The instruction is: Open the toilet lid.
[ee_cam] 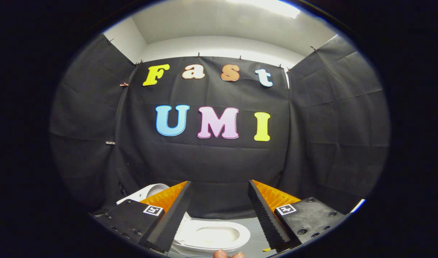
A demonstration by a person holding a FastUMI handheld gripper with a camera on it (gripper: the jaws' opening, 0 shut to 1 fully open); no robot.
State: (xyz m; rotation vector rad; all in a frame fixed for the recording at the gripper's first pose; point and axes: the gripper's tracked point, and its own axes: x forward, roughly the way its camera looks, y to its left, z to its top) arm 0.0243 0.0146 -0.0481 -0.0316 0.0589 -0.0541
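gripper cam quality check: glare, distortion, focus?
Gripper view: strong fisheye bend in the cloth wall; the ceiling light is blown out; the toilet, low between the open jaws of the gripper, reads bright with little detail; fingers sharp, no motion blur.

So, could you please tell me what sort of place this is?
Likely a mock bathroom booth: a white toilet sits below the open tongs, black cloth walls hang around it, under a plain white ceiling.
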